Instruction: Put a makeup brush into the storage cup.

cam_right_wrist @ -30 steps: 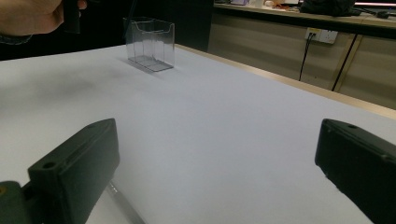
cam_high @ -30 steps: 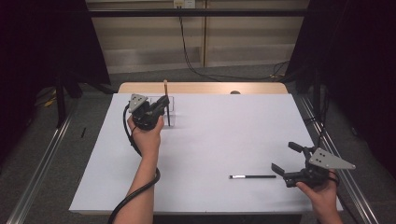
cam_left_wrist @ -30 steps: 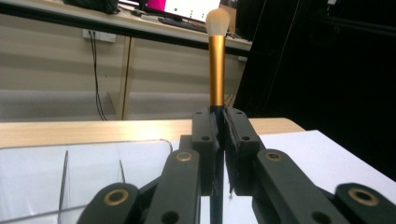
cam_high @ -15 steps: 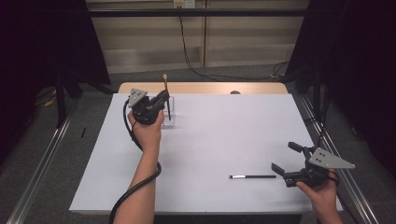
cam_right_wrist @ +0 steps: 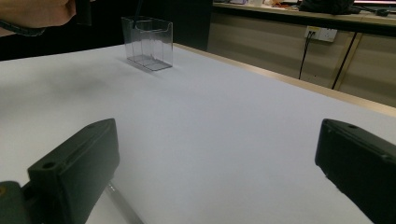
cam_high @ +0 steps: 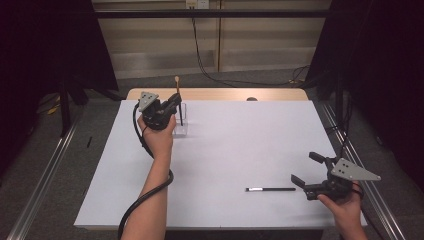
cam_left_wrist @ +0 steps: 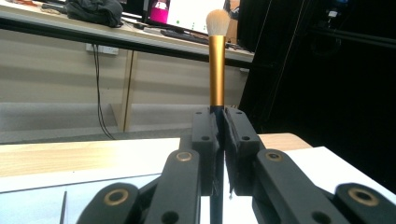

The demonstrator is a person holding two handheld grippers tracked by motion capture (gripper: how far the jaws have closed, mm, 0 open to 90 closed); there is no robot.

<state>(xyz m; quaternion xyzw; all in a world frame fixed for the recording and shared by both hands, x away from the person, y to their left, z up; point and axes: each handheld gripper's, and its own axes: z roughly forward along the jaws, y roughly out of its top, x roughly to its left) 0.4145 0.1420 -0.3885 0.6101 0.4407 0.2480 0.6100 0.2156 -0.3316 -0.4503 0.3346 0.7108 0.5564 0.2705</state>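
My left gripper [cam_high: 172, 102] is shut on a makeup brush [cam_high: 177, 87] and holds it upright at the far left of the table. In the left gripper view the gold ferrule and pale bristles of the brush [cam_left_wrist: 216, 65] rise above my left gripper [cam_left_wrist: 219, 126]. The brush's dark handle reaches down into a clear plastic box [cam_high: 182, 125]. My right gripper [cam_high: 303, 167] stands open near the front right edge, with nothing between its fingers. A thin black pencil [cam_high: 270, 189] lies just left of it. The right gripper view shows my right gripper [cam_right_wrist: 217, 158], the clear box [cam_right_wrist: 148, 42] far off and the pencil [cam_right_wrist: 123, 203].
A white sheet covers the table [cam_high: 240, 150], with a strip of bare wood [cam_high: 225, 94] along the far edge. A small dark spot [cam_high: 251, 99] sits on that edge. Metal rails [cam_high: 45, 170] run along the floor on both sides.
The left hand has lifted the brush a little, so its tip stands higher above the box. The right gripper and the pencil have not moved.
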